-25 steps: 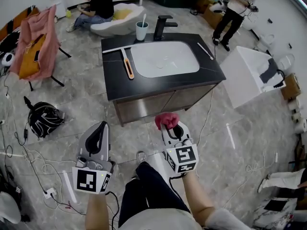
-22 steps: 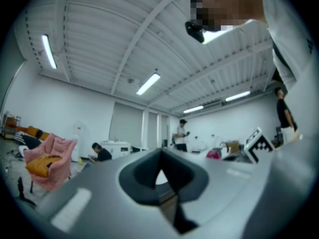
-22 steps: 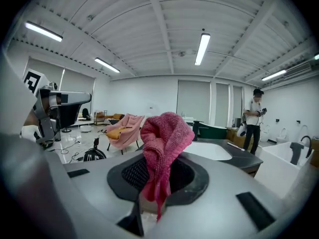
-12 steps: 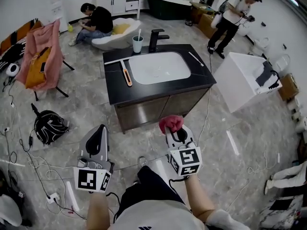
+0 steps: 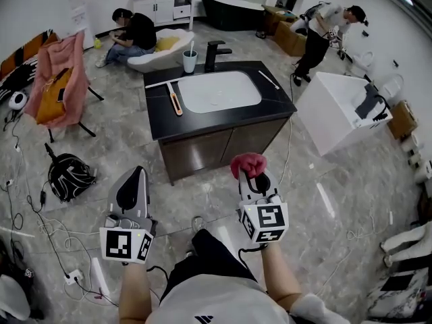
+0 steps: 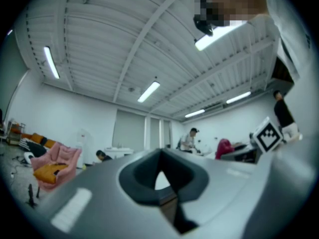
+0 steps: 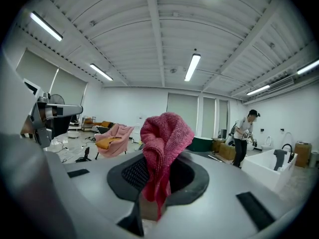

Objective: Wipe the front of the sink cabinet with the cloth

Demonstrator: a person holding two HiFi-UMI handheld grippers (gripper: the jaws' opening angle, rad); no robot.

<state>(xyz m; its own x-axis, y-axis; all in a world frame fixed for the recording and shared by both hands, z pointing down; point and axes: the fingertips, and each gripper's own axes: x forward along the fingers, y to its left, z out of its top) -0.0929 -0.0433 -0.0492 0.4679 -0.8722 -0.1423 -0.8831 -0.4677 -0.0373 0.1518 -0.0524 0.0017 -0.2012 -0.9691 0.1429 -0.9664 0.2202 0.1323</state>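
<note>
The sink cabinet (image 5: pixel 214 142) stands ahead, with a black top, a white basin (image 5: pixel 219 90) and a brown front. My right gripper (image 5: pixel 250 172) is shut on a red cloth (image 5: pixel 247 164), held a short way in front of the cabinet's right door, apart from it. In the right gripper view the red cloth (image 7: pixel 163 148) bunches up between the jaws of the right gripper (image 7: pixel 158 183). My left gripper (image 5: pixel 132 181) hangs lower left of the cabinet, shut with nothing in it; in its own view the left gripper (image 6: pixel 160 176) shows jaws closed together.
A squeegee (image 5: pixel 173 98), a cup (image 5: pixel 190 61) and a black tap (image 5: pixel 213 52) sit on the countertop. A white box (image 5: pixel 341 116) stands right of the cabinet. A black bag (image 5: pixel 67 177) and cables (image 5: pixel 40 235) lie on the floor at left. People are at the back.
Both grippers have shifted slightly, the right with the cloth drifting right and the left rising a little. The view has pulled back from the cabinet.
</note>
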